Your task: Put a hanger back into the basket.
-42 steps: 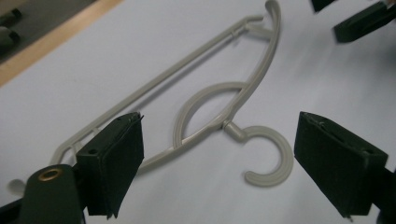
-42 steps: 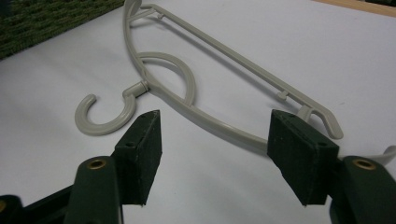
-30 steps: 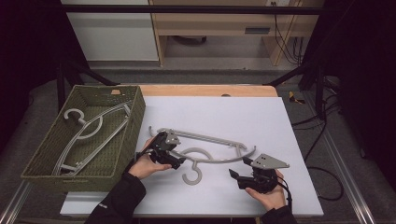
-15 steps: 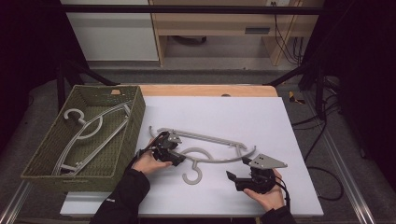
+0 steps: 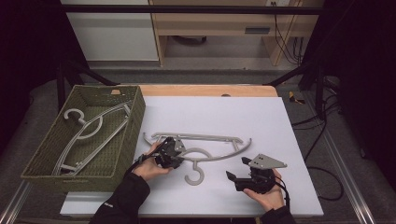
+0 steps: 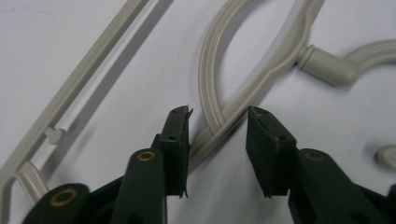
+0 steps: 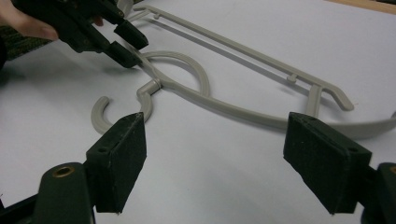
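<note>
High view: the grey hanger [image 5: 205, 151] lies at table centre, and the left gripper [image 5: 173, 156], at nine o'clock of its hook, is taking hold. Its jaws have just been closing and straddle the shoulder bar, one pad touching, not yet clamped. Next probably: finish closing, lift toward the basket [image 5: 122, 147]. The right gripper [image 5: 237, 176] rests wide, empty.

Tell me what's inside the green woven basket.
Inside the green woven basket lies one grey hanger, hook toward the far left corner, its bar along the right wall. The near wall hides part of the floor; nothing else shows.
</note>
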